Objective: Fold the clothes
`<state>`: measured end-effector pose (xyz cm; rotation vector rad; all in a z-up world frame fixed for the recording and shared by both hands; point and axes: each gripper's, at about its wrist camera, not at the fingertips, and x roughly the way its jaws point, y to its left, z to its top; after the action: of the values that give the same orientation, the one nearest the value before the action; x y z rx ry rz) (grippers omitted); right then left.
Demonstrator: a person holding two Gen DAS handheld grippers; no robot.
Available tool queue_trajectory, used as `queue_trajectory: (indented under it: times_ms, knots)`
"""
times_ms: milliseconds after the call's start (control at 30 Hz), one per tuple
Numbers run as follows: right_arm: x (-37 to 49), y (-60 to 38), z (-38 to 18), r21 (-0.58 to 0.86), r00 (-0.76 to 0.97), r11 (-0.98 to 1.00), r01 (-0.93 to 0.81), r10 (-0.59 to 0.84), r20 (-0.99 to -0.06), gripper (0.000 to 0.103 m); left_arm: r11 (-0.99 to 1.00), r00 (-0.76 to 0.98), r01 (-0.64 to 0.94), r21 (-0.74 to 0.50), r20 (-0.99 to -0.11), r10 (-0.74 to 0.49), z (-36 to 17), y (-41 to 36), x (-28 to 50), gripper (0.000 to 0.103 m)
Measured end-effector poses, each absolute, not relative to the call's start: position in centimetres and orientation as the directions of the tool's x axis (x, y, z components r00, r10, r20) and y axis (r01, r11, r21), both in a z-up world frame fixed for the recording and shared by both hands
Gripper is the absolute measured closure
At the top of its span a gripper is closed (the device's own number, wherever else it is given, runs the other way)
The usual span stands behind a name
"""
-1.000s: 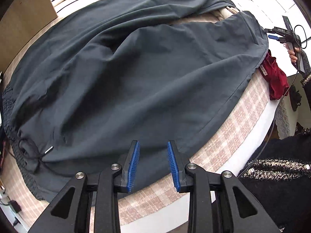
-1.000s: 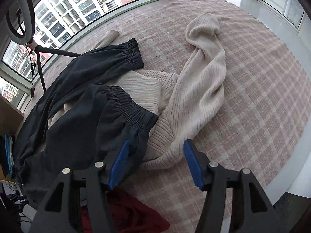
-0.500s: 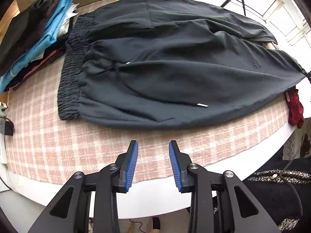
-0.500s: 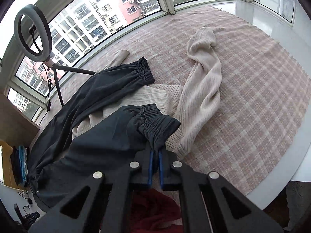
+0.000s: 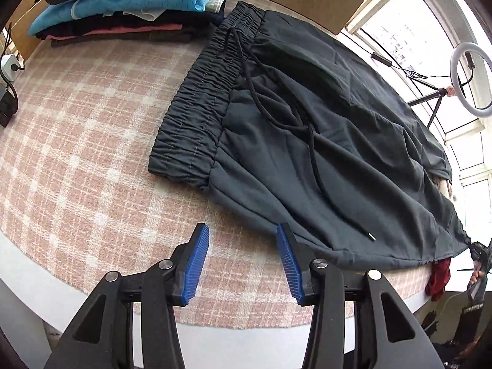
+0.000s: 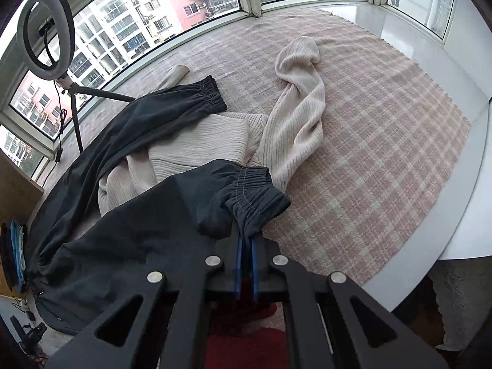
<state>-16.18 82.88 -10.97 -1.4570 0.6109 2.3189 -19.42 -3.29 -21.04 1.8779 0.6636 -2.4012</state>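
Folded pile: blue, black and pink folded clothes (image 5: 129, 3) sit at eleven o'clock in our left wrist view, stacked on the pink-and-cream plaid cloth (image 5: 77, 141).
Left gripper: our left gripper (image 5: 243, 261) hangs at six o'clock over bare plaid, its blue-padded jaws opening with nothing between them.
Trousers: the dark grey drawstring trousers (image 5: 323, 141) lie from twelve to three o'clock, elastic waistband toward the pile, black cord trailing over the front.
Red garment: a dark red piece of clothing (image 5: 438, 278) hangs at four o'clock off the cloth's edge.
Right gripper: our right gripper (image 6: 245, 246) is pinched on the trousers' gathered ankle cuff (image 6: 255, 193), lifted off the cloth.
Sweater: a cream ribbed knit sweater (image 6: 289, 123) lies at twelve o'clock beyond that cuff, partly under the trouser legs.
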Motion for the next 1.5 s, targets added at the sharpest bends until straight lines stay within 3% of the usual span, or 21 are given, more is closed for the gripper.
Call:
queue_trajectory:
  times_ms: [233, 300, 333, 500, 700, 967, 1133, 1267, 1500]
  knots:
    - [-17.3, 81.5, -10.8, 0.116, -0.401, -0.873, -0.473, 0.096, -0.911, 0.098, -0.870, -0.270, 0.308, -0.385, -0.912, 0.308, -22.8, -2.9, -21.2, 0.063]
    - [-17.4, 81.5, -11.2, 0.110, -0.392, -0.870, -0.481, 0.101, -0.914, 0.098, -0.861, -0.257, 0.314, -0.400, -0.909, 0.329, -23.4, -2.7, -21.3, 0.093]
    - [-17.4, 81.6, -11.4, 0.113, -0.389, -0.865, -0.490, 0.101, -0.916, 0.098, -0.857, -0.253, 0.318, -0.406, -0.907, 0.336, -23.5, -2.6, -21.4, 0.101]
    - [-17.0, 82.2, -11.8, 0.124, -0.384, -0.844, -0.523, 0.103, -0.918, 0.098, -0.870, -0.284, 0.318, -0.377, -0.913, 0.292, -20.8, -3.0, -20.0, 0.101]
    - [-14.8, 83.6, -6.7, 0.223, -0.491, -0.802, -0.554, 0.098, -0.865, 0.099, -0.901, -0.329, 0.274, -0.337, -0.913, 0.242, -13.5, -5.4, -18.9, 0.101]
    - [-19.7, 83.6, -7.5, 0.314, -0.513, -0.762, -0.566, 0.027, -0.858, 0.099, -0.922, -0.387, 0.247, -0.296, -0.903, 0.186, -9.9, -4.1, -27.9, 0.101]
    - [-28.1, 84.1, -5.0, 0.312, -0.548, -0.786, -0.534, 0.041, -0.835, 0.099, -0.945, -0.435, 0.221, -0.242, -0.891, 0.127, -7.8, -3.1, -37.2, 0.101]
    - [-36.7, 85.0, -6.2, 0.257, -0.497, -0.806, -0.534, 0.053, -0.866, 0.099, -0.955, -0.419, 0.226, -0.190, -0.904, 0.081, -9.6, -2.3, -45.8, 0.101]
    - [-47.4, 86.9, -14.7, 0.134, -0.346, -0.794, -0.593, 0.101, -0.933, 0.099, -0.971, -0.339, 0.210, -0.118, -0.940, 0.041, -16.5, 0.8, -55.7, 0.101]
